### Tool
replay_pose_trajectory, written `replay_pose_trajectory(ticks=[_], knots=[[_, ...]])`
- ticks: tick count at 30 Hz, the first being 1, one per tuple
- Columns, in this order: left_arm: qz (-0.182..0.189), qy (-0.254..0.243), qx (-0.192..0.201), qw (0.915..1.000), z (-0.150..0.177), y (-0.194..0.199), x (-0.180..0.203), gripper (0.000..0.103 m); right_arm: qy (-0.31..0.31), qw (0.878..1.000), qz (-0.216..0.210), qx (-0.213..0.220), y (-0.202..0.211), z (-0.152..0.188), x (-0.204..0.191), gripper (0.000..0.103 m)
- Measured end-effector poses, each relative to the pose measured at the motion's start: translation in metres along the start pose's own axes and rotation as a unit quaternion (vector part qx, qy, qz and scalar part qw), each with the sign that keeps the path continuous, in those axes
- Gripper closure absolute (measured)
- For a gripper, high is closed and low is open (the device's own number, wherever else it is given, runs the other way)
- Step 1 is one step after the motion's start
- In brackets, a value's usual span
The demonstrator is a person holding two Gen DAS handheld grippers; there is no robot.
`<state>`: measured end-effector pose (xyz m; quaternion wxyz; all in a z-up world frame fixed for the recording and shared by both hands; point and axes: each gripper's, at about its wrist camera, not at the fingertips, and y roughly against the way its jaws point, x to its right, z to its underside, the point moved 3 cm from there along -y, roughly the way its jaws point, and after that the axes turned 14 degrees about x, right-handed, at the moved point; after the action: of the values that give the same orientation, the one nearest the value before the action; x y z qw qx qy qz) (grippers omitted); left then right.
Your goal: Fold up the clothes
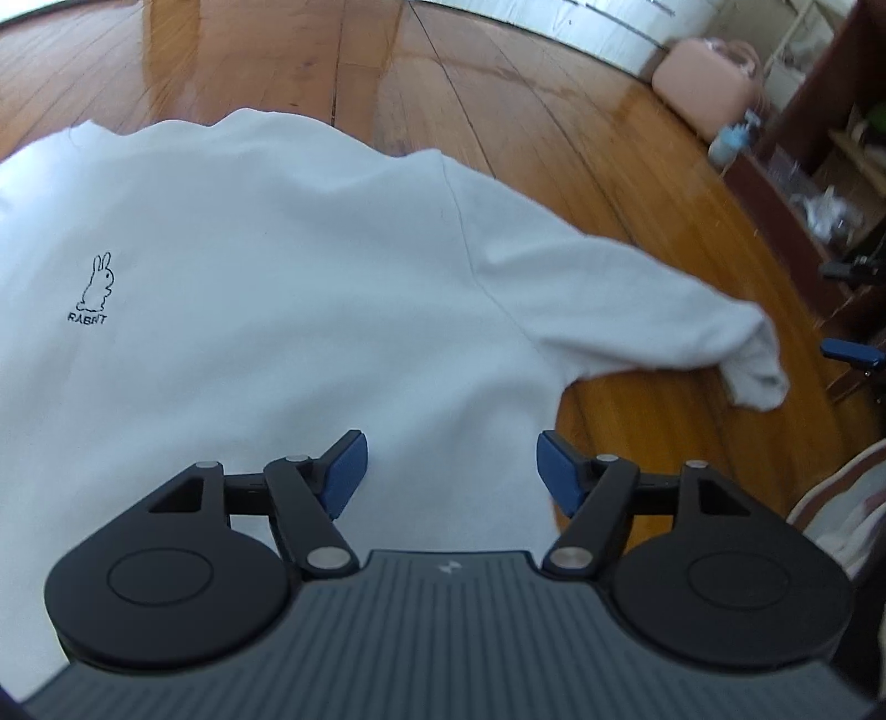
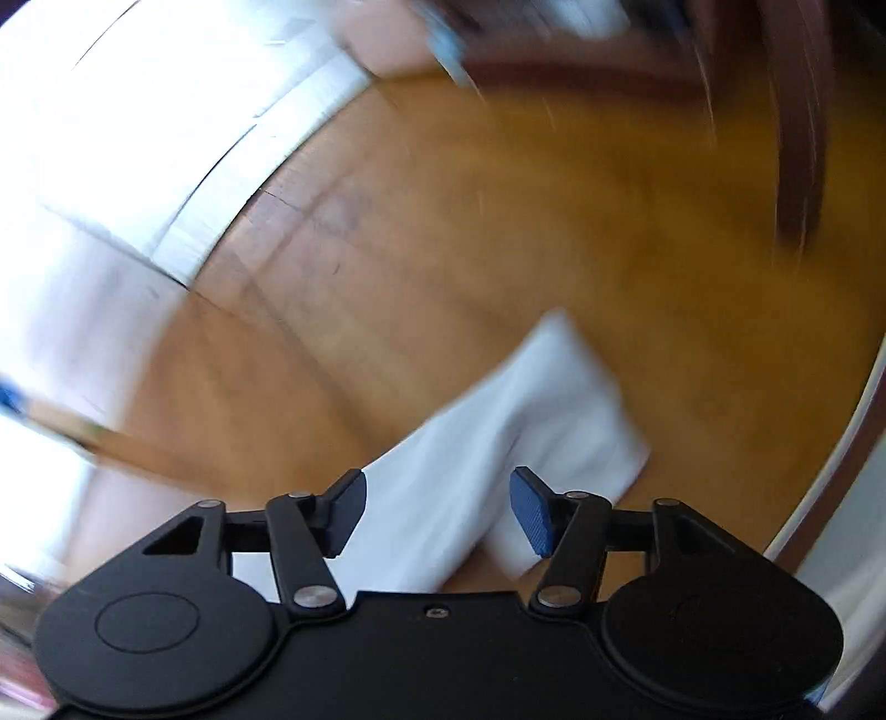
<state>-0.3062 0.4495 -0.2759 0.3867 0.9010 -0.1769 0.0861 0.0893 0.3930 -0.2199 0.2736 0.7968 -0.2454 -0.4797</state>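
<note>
A white sweatshirt (image 1: 288, 266) with a small black rabbit print (image 1: 95, 288) lies spread on the wooden floor (image 1: 498, 99). Its sleeve (image 1: 637, 310) stretches to the right, ending in a cuff (image 1: 761, 365). My left gripper (image 1: 451, 471) hovers open over the sweatshirt's lower edge, nothing between its blue pads. In the blurred right wrist view, my right gripper (image 2: 437, 509) is open above the white sleeve end (image 2: 531, 421), which lies on the floor (image 2: 554, 221). The other gripper's blue tip (image 1: 853, 351) shows at the right edge of the left wrist view.
A pink case (image 1: 703, 72) and a bottle (image 1: 731, 138) stand at the back right by a dark wooden shelf unit (image 1: 803, 183). A white wall base (image 1: 554, 27) runs along the back. A striped cloth (image 1: 853, 509) lies at the right edge.
</note>
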Motion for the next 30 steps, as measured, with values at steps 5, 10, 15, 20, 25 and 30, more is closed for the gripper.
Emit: replay_pose_trajectory(ticks=[5,10,15,20,25,30], knots=[[0.0,0.024,0.008,0.9997,0.004,0.009,-0.009,0.036,-0.082,0.995,0.019,-0.047,-0.027,0.027,0.02,0.037],[-0.013,0.055,0.027,0.998,0.006,0.024,-0.031,0.036,0.022,0.999,0.022,-0.026,-0.053,0.053,0.0,0.037],[-0.034,0.067,0.028,0.9968,0.012,0.036,-0.056,0.036,0.16,0.987,-0.029,-0.015,-0.064,0.079,-0.038,0.103],[-0.039,0.052,0.012,0.9978,0.014,0.035,-0.07,0.036,0.198,0.98,-0.004,0.002,-0.054,0.078,-0.048,0.103],[-0.036,0.054,0.023,0.9976,-0.034,0.016,-0.09,0.036,0.224,0.975,0.019,0.003,-0.036,0.075,-0.055,0.075],[-0.091,0.012,0.07,0.9933,-0.103,-0.024,-0.101,0.019,0.125,0.988,0.036,-0.089,-0.039,0.089,-0.029,0.033]])
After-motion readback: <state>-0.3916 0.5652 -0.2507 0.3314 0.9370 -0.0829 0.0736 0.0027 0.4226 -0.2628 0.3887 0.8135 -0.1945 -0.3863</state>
